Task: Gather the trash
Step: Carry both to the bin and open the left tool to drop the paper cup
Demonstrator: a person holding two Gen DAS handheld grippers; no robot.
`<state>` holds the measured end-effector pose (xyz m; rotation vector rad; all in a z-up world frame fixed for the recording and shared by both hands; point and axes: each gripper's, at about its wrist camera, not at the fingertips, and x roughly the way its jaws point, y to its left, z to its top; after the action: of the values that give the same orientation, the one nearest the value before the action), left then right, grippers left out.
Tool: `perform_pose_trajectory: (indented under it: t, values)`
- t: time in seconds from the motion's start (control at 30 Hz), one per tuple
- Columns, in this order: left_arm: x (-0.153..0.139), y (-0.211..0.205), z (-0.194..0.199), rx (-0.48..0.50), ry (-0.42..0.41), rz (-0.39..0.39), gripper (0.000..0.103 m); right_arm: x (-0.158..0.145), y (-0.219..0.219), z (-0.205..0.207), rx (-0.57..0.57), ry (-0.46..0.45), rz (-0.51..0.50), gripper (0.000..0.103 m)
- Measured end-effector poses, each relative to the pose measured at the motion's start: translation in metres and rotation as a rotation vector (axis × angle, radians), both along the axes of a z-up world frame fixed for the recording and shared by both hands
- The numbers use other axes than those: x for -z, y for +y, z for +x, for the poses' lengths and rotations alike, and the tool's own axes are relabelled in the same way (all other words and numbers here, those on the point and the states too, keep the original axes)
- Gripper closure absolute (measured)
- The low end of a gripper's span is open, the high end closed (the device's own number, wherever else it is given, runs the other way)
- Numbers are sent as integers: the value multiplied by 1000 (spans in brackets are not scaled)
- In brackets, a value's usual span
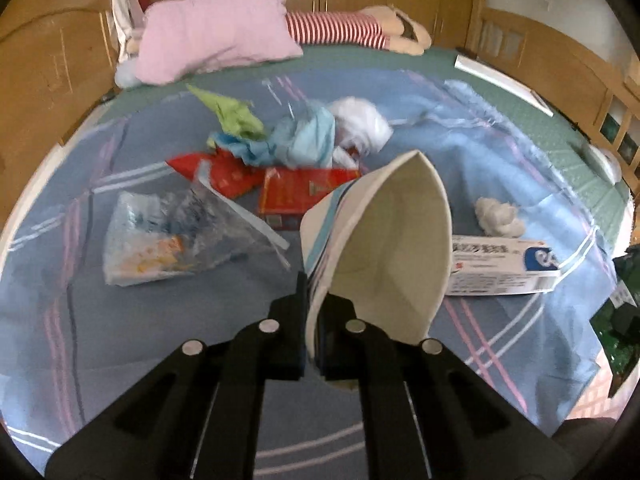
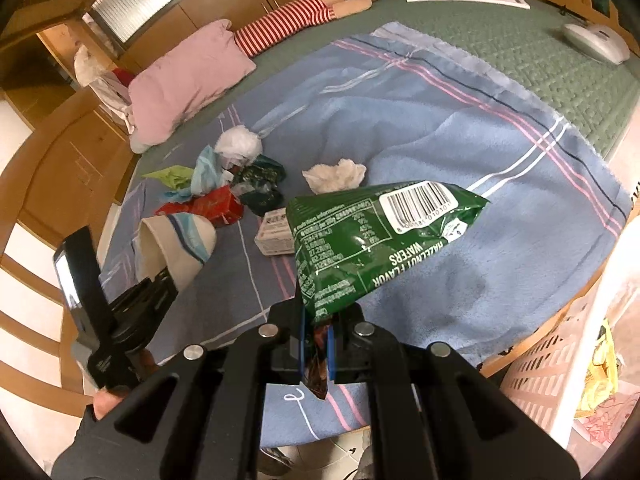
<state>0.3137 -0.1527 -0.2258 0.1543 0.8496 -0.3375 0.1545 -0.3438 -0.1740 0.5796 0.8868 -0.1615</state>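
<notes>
While the left gripper [image 1: 314, 320] pinches a paper cup [image 1: 380, 248] by its rim, the right gripper [image 2: 316, 334] is clamped on a green wrapper [image 2: 360, 240]. Ahead of the left fingers lie a plastic bag [image 1: 168, 236], red packets [image 1: 296, 192] and crumpled bags [image 1: 300, 136]; right of them, a box [image 1: 500, 268] and tissue [image 1: 500, 214]. Bare blanket [image 2: 460, 128] stretches beyond the wrapper, and a basket [image 2: 560, 368] stands past the bed's edge.

My matte black plastic left gripper [image 1: 313, 334] and matching right gripper [image 2: 316, 346] show round silver rivets, blue finger pads [image 2: 331, 350], and bare skin of my left hand [image 2: 105, 402].
</notes>
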Motion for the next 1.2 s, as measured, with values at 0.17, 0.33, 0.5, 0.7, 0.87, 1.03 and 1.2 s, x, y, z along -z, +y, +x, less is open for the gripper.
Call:
perform_pose_trajectory:
  t: [0.17,0.33,0.5,0.7,0.87,1.03,1.2]
  values:
    - [-40,4,-29,26,-66,-26,98,-29,2,-14,14,-69,-39,94]
    - [-80,-15,-70,100,-105,-66,98,-60,-2,-46,61,-136,-88,94]
    - [-112,-55,-116,212,-141,-107,98,-93,-21,-105,165,-194,-157,94]
    - [-135,-132,-198,429,-165,-151,98,-115,-52,-197,341,-217,-234,94]
    - [-134,-185,-262,590,-164,-158,98,-118,-74,-265,477,-211,-266,94]
    - [-119,-224,-301,680,-139,-137,98,-115,-86,-309,561,-208,-275,94]
    - [-105,-246,-317,712,-129,-96,97,-107,-93,-326,595,-207,-265,94]
